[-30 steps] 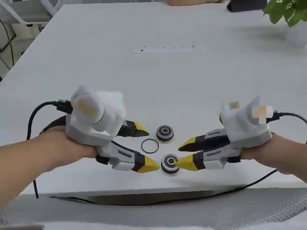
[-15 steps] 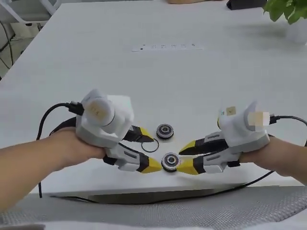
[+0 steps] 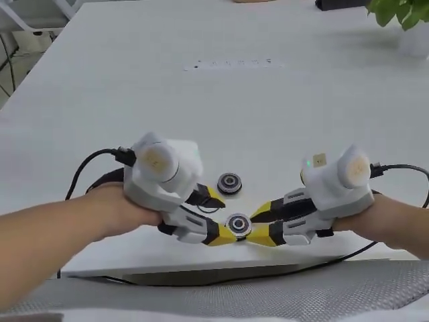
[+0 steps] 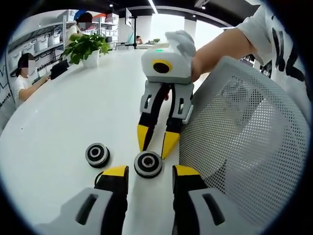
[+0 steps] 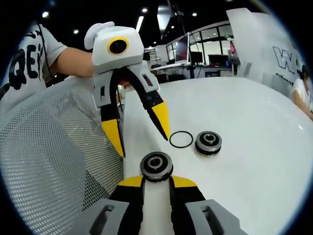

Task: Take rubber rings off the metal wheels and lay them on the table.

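two wheels (image 3: 230,182); one ring (image 5: 181,147)

Head view is taken from above the near edge of the table (image 3: 268,100), faced forward and down along its length. Left gripper view is set low, just over the tabletop, and aimed across at the right gripper (image 4: 156,145), seen close. Right gripper view is set likewise and aimed back at the left gripper (image 5: 142,139). The near wheel (image 3: 238,225), close before both gripper cameras, and the far wheel (image 3: 230,182) are shared by all three views.
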### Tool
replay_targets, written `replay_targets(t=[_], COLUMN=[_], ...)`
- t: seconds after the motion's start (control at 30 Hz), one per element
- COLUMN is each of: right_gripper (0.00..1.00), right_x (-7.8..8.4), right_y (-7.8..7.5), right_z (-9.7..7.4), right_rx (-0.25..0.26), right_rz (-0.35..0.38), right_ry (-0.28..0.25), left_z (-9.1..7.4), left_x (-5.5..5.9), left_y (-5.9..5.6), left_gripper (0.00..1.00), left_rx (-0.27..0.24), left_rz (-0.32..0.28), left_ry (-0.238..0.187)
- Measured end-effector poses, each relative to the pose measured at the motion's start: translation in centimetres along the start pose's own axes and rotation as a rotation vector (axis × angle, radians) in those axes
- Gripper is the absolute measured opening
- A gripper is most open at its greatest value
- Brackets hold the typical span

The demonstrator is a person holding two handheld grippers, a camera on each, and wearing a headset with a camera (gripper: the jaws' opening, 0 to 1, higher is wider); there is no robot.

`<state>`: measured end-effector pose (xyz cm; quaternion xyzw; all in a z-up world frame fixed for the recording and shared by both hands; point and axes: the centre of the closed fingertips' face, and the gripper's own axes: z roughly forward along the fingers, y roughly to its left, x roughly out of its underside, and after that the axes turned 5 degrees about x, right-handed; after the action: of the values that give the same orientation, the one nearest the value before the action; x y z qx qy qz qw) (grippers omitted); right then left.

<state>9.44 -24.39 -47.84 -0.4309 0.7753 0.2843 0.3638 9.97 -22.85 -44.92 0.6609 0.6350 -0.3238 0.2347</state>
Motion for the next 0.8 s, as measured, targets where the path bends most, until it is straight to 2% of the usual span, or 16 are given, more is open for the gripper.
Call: replay_targets(t=[0.3,0.57,0.8], right_gripper=[0.15,0.14,0.13], right_x=[0.1,0.2,0.1], right_y=[0.0,0.1,0.2], right_z=[0.0,0.0,0.0], right_rx=[0.001,0.003,0.007], right_rz=[0.0,0.005,0.007], right_ry=[0.0,-0.005,-0.005], left_z=[0.9,1.5,1.7], left_x=[-0.2,0.1,0.0], left_y=[0.1,-0.2,0.2], left_gripper=[0.24,0.18,0.1], left_rx=[0.011,0.022,-0.001], left_rz=[-0.02,-0.018,-0.005], left_ry=[-0.003,0.011,0.008])
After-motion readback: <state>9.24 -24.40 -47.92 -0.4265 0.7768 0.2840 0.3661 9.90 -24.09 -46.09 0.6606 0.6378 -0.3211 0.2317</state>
